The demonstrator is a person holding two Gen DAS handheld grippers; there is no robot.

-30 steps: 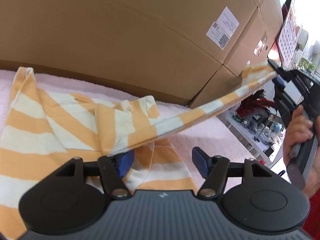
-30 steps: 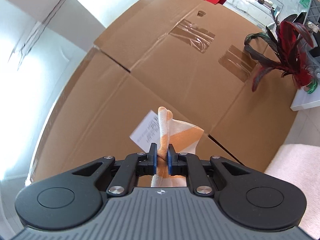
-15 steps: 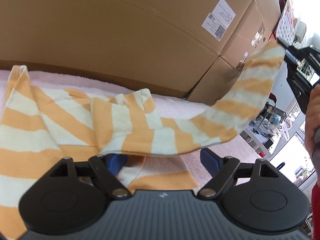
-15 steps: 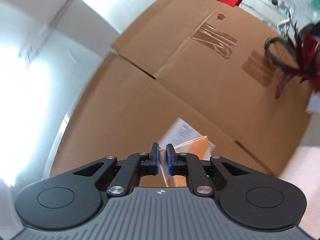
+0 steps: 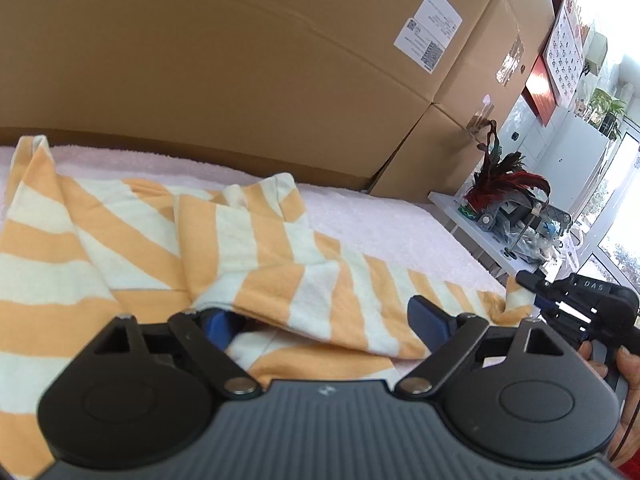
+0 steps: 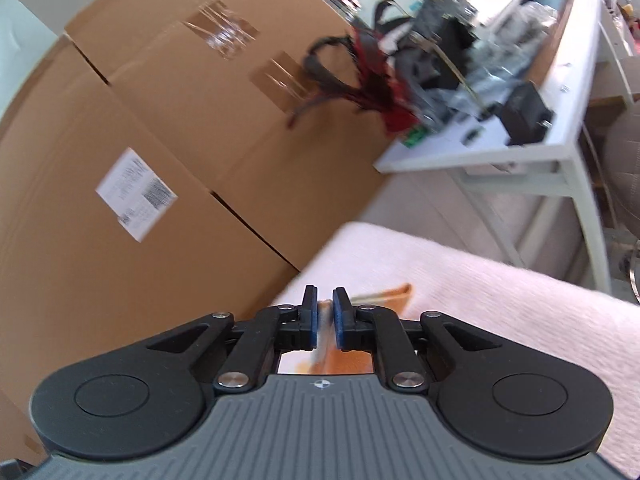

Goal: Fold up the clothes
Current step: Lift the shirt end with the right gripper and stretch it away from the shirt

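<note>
Big brown cardboard boxes fill the back of the scene, one carrying a white shipping label. In front of them spreads the pale pink fleecy cover of the table, and on it lies the orange-and-cream striped cloth garment, rumpled, with one long striped part stretched out flat toward the right edge. Off to the right stands a white side table cluttered with gear and a spray of red and black feathers.

Now the tools. The left hand-held gripper sits low over the garment, jaws opening wide; the left blue pad is tucked under a fold, the right pad stands clear, and nothing is pinched. The right hand-held gripper, gripped by a hand at the frame edge, is down at the far tip of that stretched part. Its jaws are opening too, a narrow gap showing, with a blurred strip of the orange fabric between the pads but no longer squeezed.
</note>
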